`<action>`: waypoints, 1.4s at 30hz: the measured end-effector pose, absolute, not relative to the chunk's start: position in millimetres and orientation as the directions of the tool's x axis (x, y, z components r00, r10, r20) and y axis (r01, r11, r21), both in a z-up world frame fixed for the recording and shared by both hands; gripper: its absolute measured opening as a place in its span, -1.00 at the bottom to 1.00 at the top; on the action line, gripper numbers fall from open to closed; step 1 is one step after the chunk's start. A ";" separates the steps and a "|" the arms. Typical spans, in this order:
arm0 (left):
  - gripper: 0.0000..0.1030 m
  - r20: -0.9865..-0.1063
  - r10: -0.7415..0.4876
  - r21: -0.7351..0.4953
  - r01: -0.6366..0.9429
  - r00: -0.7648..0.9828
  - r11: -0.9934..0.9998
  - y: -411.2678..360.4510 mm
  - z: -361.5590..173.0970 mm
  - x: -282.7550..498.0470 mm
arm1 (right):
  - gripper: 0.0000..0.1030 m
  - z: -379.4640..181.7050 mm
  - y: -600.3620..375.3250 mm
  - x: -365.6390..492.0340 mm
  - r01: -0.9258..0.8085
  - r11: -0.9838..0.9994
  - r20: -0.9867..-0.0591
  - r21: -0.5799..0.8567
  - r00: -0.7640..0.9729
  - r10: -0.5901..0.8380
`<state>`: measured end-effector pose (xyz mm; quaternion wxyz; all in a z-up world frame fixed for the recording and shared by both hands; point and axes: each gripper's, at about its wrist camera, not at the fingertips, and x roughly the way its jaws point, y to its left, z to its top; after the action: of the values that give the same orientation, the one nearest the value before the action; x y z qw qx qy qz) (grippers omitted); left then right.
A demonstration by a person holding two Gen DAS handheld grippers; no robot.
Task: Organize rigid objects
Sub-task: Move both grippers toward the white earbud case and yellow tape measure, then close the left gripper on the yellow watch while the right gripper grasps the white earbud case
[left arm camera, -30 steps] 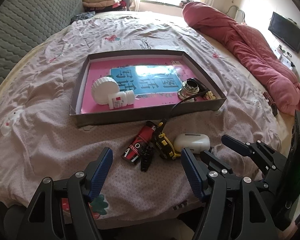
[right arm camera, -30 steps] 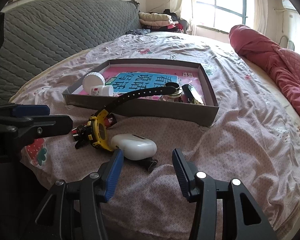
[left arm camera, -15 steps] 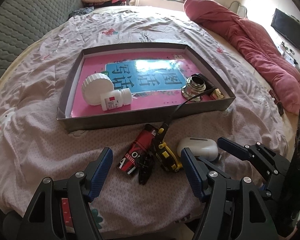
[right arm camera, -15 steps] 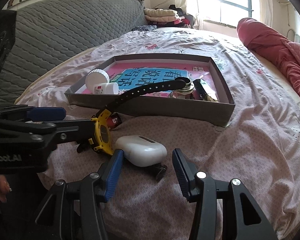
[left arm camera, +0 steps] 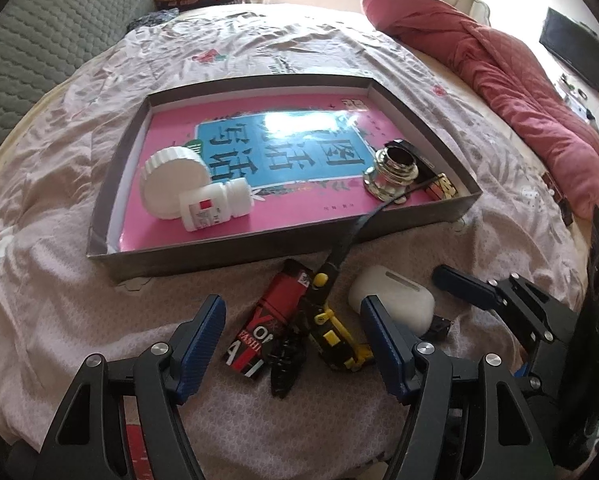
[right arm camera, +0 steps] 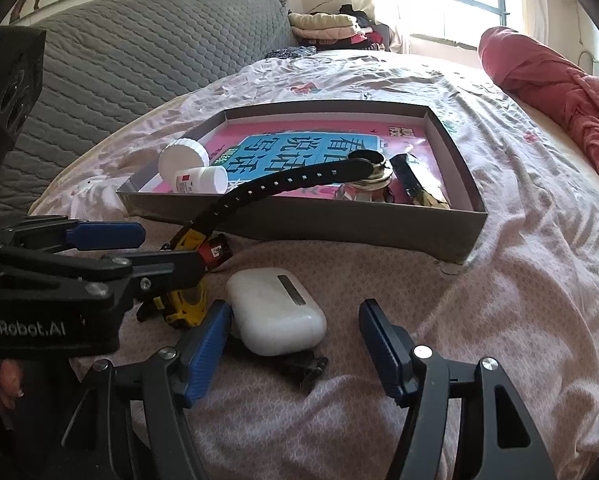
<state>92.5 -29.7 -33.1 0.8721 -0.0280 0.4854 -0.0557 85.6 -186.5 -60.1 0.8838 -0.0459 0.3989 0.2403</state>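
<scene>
Right wrist view: the bed point(right arm camera: 499, 280) is the largest thing, a soft wrinkled sheet that gives no firm support under small things. On it lies the grey tray point(right arm camera: 339, 232), a stiff shallow cardboard box, probably light. It already holds a white jar point(right arm camera: 183, 158), a small pill bottle point(right arm camera: 199, 180) on its side, a metal ring piece point(right arm camera: 369, 178) and a dark flat thing I cannot identify.

The things not yet sorted lie on the sheet just in front of the tray. The white case point(right arm camera: 275, 310) is smooth, hard and rounded, so I judge it slippery; the best hold is across its two long flat sides, near the middle. The right claw point(right arm camera: 295, 346) has just been opening its jaws; they stand wide, one on each side of the case, and the pads do not press on it.

In the left wrist view, the left claw point(left arm camera: 291, 344) is also open and holds nothing, though its jaws have just been closing a little. Between them lie the red packet point(left arm camera: 271, 320), light and a bit soft, a black clip point(left arm camera: 285, 364), small and hard, and the yellow watch point(left arm camera: 335, 334). The watch body is stiff, but its black strap point(left arm camera: 359, 228) is flexible and rests over the tray wall, so it should be taken at the body.
</scene>
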 end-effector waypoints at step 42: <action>-0.61 -0.863 -0.235 -0.247 0.032 0.447 0.969 -34.3 -41.8 109.7 | -0.14 -64.0 -199.2 107.2 -0.429 0.901 -0.729 0.067 0.595 0.338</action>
<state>109.7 -34.3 -41.8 0.8450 -0.0974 0.5198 -0.0790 107.2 -199.2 -64.0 0.8913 -0.0577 0.3950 0.2151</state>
